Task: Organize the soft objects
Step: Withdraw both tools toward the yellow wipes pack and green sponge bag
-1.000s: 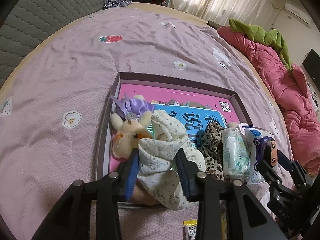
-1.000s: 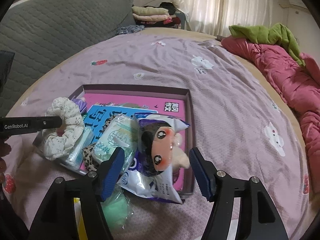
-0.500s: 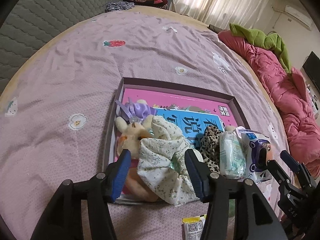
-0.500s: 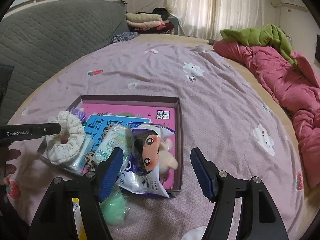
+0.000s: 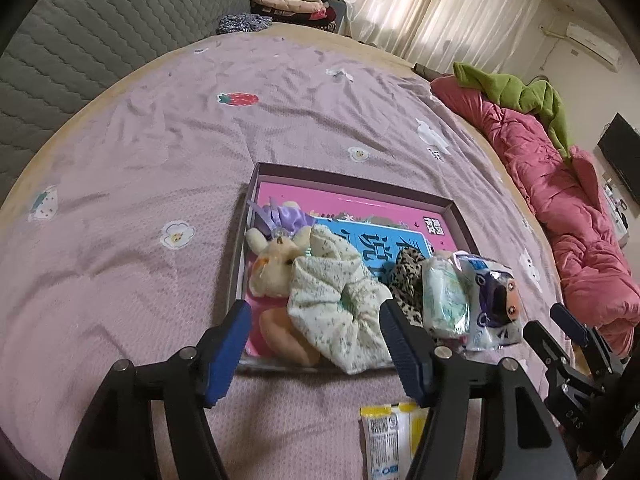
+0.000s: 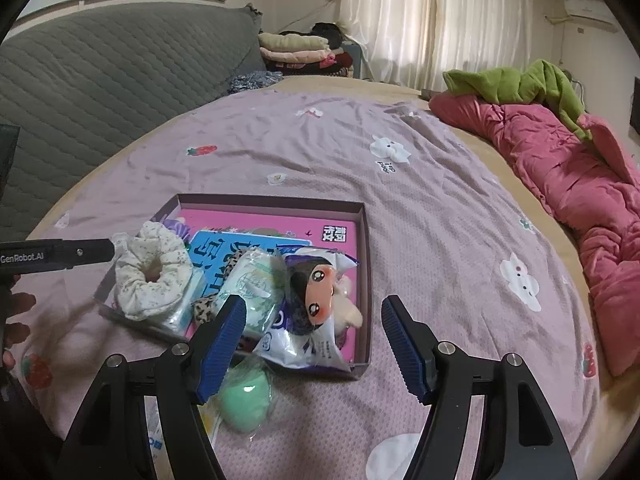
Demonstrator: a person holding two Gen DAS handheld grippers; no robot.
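While both sets of jaws stand wide and empty, the green soft ball (image 6: 245, 398) lies on the bed just outside the tray (image 6: 362, 216), below the right gripper (image 6: 312, 344); the left gripper (image 5: 316, 354) faces the floral scrunchie (image 5: 336, 300).

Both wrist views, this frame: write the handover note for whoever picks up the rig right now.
Left tool: open, empty, just short of the floral scrunchie.
Right tool: open, empty, over the box's near edge.
In the box: floral scrunchie, rabbit plush, purple scrunchie, leopard scrunchie, tissue pack and bagged doll, piled on two books.
Done: those items are in, though the doll bag hangs over the near wall.
Left: green soft ball and yellow packet lie on the bedspread in front of the box.
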